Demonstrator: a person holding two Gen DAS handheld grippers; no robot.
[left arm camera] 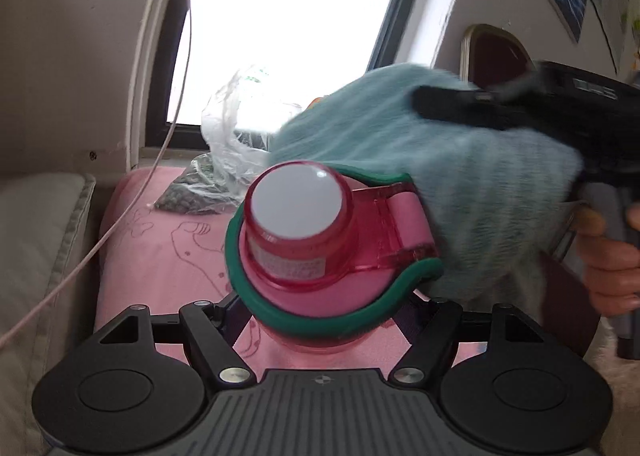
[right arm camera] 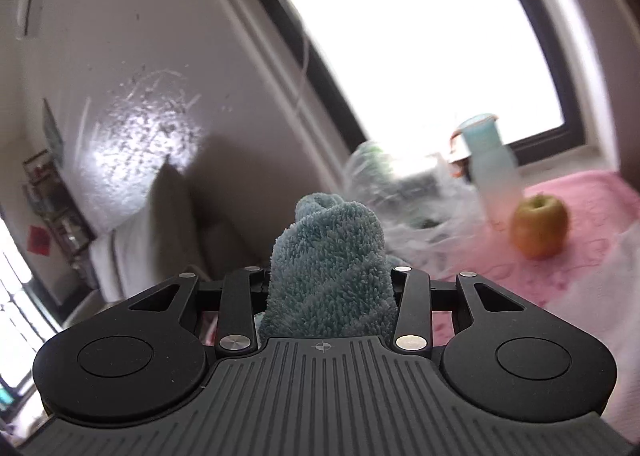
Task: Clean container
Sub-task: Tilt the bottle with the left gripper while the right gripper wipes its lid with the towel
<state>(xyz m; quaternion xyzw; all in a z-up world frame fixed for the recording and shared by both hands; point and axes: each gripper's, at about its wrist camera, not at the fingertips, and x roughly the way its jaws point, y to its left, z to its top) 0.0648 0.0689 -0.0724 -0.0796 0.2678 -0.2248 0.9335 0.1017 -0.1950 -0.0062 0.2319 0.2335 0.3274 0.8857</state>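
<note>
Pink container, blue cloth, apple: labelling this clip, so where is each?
pink container (left arm camera: 296, 204), left wrist view, on its white cap top.
blue cloth (right arm camera: 330, 268), right wrist view, on its bunched middle.
apple (right arm camera: 539, 226), right wrist view, on its front.

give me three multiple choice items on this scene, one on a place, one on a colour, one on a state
1. Where does the apple sit?
A. on the pink cloth
B. on the window sill
C. in the plastic bag

2. What colour is the trim around the pink container?
A. yellow
B. green
C. white

3. What does the right claw hold?
A. nothing
B. the apple
C. the blue towel

Answers:
1 A: the apple rests on the pink cloth beside a pale bottle.
2 B: a green band rings the container.
3 C: the blue towel is bunched between its fingers.
</note>
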